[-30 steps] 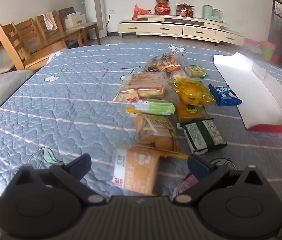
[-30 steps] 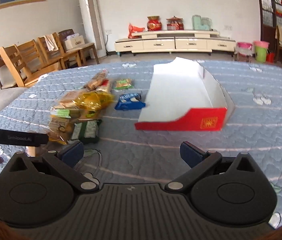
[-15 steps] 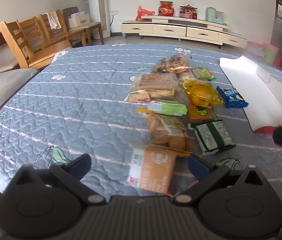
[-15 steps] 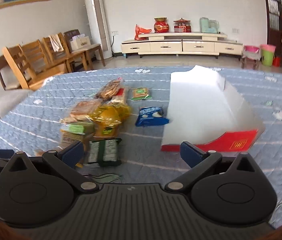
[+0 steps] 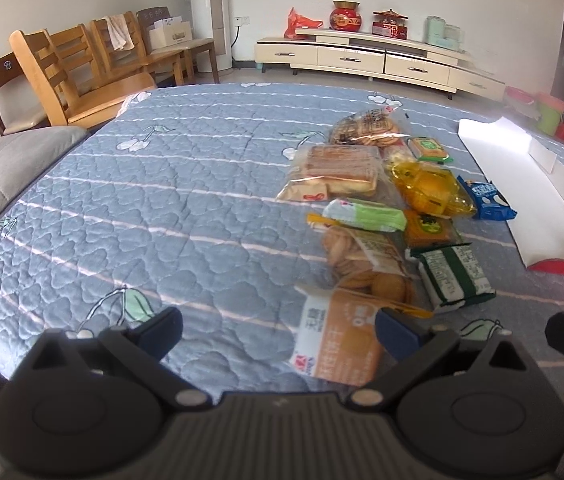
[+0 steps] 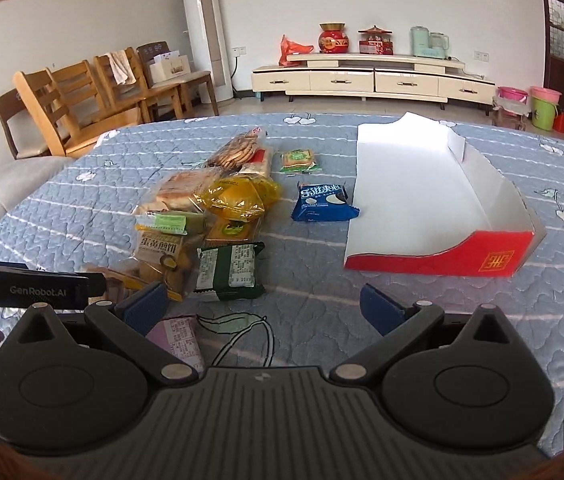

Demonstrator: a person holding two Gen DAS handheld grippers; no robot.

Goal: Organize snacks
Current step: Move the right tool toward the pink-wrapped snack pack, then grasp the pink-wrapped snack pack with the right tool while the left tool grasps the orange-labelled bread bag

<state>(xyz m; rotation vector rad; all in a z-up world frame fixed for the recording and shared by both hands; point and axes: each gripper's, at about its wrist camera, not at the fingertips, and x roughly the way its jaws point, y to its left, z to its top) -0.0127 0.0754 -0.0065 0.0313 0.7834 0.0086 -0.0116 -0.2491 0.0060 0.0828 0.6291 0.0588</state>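
Quilted blue bedspread [image 5: 142,220], snack pile [image 6: 210,216] beside red-fronted tray [image 6: 438,258], left gripper [image 5: 278,332] and right gripper [image 6: 260,306] spread wide, empty.

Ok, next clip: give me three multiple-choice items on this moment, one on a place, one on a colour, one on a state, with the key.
1. Where does the blue snack packet lie?
A. inside the tray
B. on the quilt, between the snack pile and the tray
C. on a chair

2. What colour is the front wall of the cardboard tray?
A. red
B. green
C. black

3. How is the right gripper?
A. shut on a packet
B. open, holding nothing
C. out of view

Key: 1 B, it rests just left of the tray's edge; 2 A, red with a gold mark; 3 B, its fingers stand wide apart over bare quilt.
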